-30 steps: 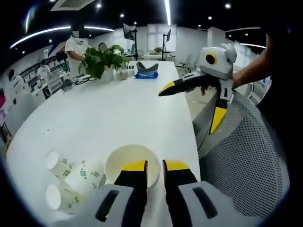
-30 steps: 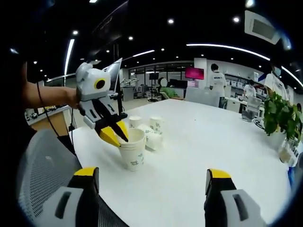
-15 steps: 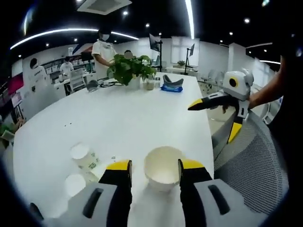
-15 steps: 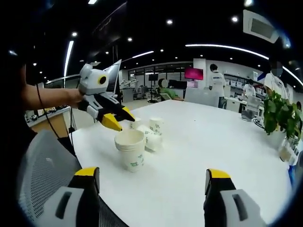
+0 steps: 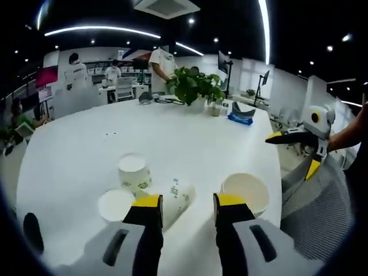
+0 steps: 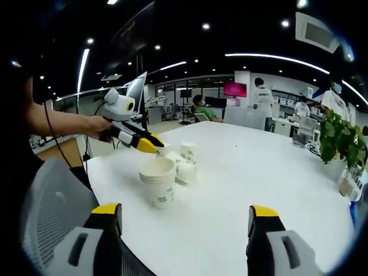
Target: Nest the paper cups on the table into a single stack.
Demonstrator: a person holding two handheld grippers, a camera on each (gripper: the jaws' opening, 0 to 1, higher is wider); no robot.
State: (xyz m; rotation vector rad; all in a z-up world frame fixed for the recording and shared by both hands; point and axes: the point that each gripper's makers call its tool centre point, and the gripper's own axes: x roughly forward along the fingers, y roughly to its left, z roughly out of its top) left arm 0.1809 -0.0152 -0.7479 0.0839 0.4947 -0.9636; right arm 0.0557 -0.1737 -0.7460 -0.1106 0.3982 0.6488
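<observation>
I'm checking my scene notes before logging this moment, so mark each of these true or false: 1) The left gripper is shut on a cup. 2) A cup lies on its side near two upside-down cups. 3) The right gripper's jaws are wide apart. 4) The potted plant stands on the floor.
1) False: the left gripper is open and holds nothing; the tipped cup lies beyond its jaws.
2) True: it lies beside two upside-down cups.
3) True: the right gripper is open and empty.
4) False: the potted plant stands on the white table.
</observation>
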